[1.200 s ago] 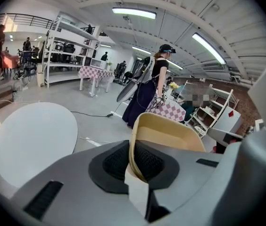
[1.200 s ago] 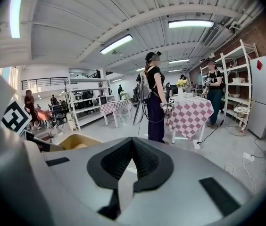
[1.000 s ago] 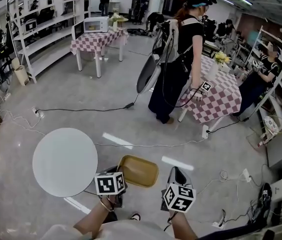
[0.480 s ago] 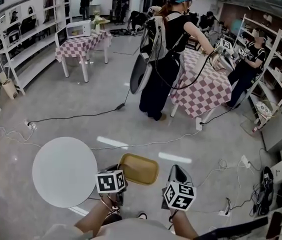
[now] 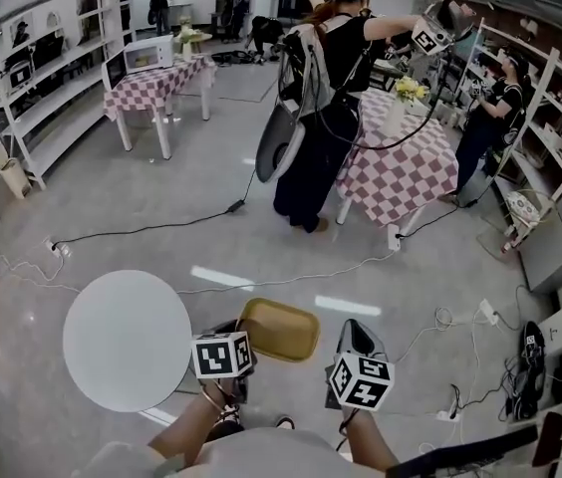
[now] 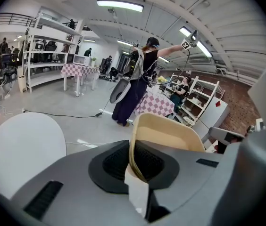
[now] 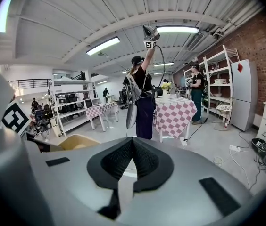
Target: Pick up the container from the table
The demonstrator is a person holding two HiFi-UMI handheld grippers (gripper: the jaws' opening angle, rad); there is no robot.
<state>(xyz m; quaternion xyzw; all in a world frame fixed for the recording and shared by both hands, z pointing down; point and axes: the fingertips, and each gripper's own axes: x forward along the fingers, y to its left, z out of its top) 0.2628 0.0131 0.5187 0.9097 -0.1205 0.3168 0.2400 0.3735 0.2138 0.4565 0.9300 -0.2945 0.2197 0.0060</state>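
Your left gripper (image 6: pixel 134 171) pinches the near rim of the tan container (image 6: pixel 170 133) and holds it in the air just right of the round white table (image 5: pixel 127 339) — clear of its top. Your right gripper (image 7: pixel 131 159) sits beside it, jaws pressed together on nothing. Farther off, a person (image 5: pixel 321 118) stands by a checkered table (image 5: pixel 401 172).

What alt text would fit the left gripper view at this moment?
The left gripper is shut on the rim of a tan container, holding it in the air to the right of a round white table. Beyond it, a person in black stands with one arm raised beside a checkered table in a large workshop.
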